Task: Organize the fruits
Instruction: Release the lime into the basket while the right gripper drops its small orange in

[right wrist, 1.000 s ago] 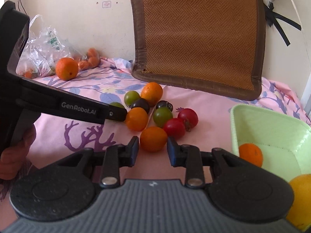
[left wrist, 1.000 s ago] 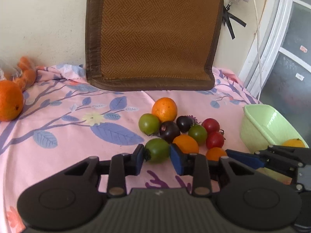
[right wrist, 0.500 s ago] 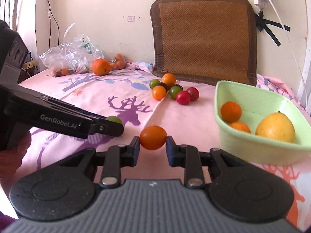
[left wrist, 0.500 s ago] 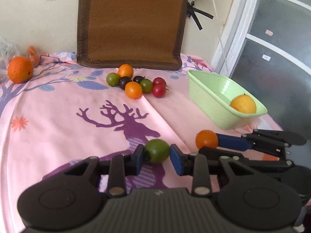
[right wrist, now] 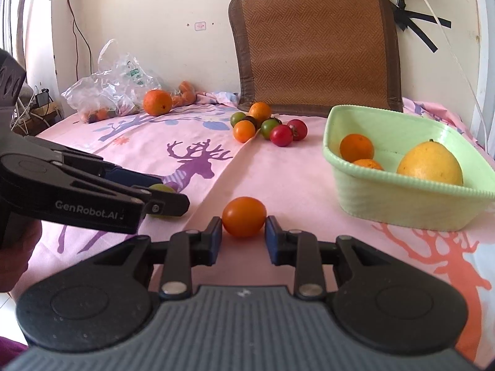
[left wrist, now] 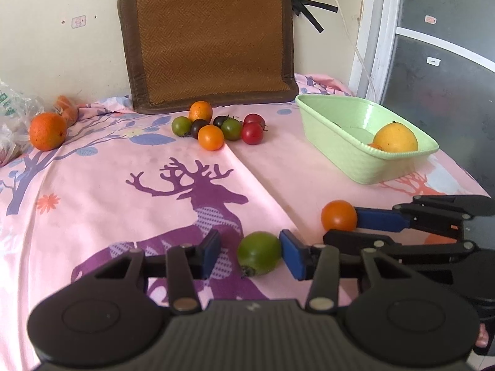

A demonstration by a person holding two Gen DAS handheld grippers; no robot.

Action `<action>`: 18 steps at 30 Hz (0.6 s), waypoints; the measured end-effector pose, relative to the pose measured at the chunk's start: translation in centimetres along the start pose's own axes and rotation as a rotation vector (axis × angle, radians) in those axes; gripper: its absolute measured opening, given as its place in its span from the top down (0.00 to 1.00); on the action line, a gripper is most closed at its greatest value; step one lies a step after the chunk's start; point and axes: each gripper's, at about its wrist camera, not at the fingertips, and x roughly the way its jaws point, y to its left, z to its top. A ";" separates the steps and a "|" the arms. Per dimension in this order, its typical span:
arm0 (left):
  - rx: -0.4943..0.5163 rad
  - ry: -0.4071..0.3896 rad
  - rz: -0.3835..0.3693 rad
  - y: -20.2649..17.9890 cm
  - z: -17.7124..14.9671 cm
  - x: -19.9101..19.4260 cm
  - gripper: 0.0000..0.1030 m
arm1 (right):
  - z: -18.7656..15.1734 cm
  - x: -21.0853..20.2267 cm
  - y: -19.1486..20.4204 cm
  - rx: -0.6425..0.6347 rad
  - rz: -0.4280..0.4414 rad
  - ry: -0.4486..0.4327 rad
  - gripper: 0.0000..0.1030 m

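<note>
My left gripper [left wrist: 249,255] is open. A green tomato [left wrist: 259,257] lies on the pink cloth between its jaws, against the right pad and apart from the left one. My right gripper [right wrist: 243,235] stands around an orange tomato [right wrist: 244,216], with its pads just at the tomato's sides; the tomato rests on the cloth. In the left wrist view the orange tomato [left wrist: 339,215] sits at the right gripper's tip. A light green basket [right wrist: 402,191] on the right holds a yellow fruit [right wrist: 430,164] and two oranges [right wrist: 356,147].
A cluster of several small tomatoes and an orange [left wrist: 216,126] lies at the back, in front of a brown woven mat [left wrist: 210,40] leaning on the wall. A big orange [left wrist: 48,131] and a plastic bag [right wrist: 108,92] are at the back left.
Both grippers carried their tomatoes from the cluster toward the near edge and came down to the cloth. The left jaws have opened and released the green tomato. The right jaws have eased.
</note>
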 end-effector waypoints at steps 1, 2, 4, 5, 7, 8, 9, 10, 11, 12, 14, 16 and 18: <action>-0.009 0.002 -0.004 0.0 -0.1 -0.2 0.56 | 0.0 0.0 -0.1 0.004 0.005 -0.001 0.67; -0.013 0.002 -0.009 -0.1 -0.3 -0.5 0.56 | 0.0 -0.1 -0.2 0.005 0.009 -0.001 0.66; -0.009 0.001 -0.004 -0.3 -0.6 -0.9 0.56 | 0.1 0.0 -0.1 0.001 0.012 -0.001 0.58; -0.003 0.001 0.003 -0.5 -0.8 -0.9 0.58 | 0.1 0.0 -0.1 -0.006 0.008 -0.001 0.57; 0.016 -0.008 0.019 -0.7 -1.1 -0.9 0.60 | 0.2 0.2 0.0 -0.018 -0.001 0.005 0.57; 0.027 -0.013 0.025 -0.8 -1.1 -0.8 0.65 | 0.2 0.3 0.0 -0.023 -0.002 0.005 0.57; 0.037 -0.015 0.025 -0.9 -1.1 -0.8 0.72 | 0.2 0.4 0.1 -0.034 -0.005 0.007 0.58; 0.042 -0.016 0.024 -1.0 -1.0 -0.7 0.72 | 0.2 0.3 0.2 -0.050 -0.013 0.006 0.68; 0.044 -0.015 0.016 -1.0 -0.9 -0.6 0.73 | 0.2 0.3 0.3 -0.059 -0.014 0.004 0.68; 0.042 -0.013 0.002 -0.9 -0.7 -0.6 0.73 | 0.2 0.2 0.2 -0.051 -0.009 -0.001 0.68; 0.012 -0.016 -0.051 -0.7 0.2 -0.6 0.73 | 0.5 -0.7 -0.6 -0.005 0.011 -0.054 0.68; -0.003 -0.047 -0.095 -0.8 1.8 -0.8 0.73 | 1.4 -2.0 -1.4 0.011 -0.026 -0.143 0.68; 0.010 -0.087 -0.136 -1.5 4.2 -0.6 0.73 | 2.2 -2.9 -2.3 0.007 -0.120 -0.227 0.68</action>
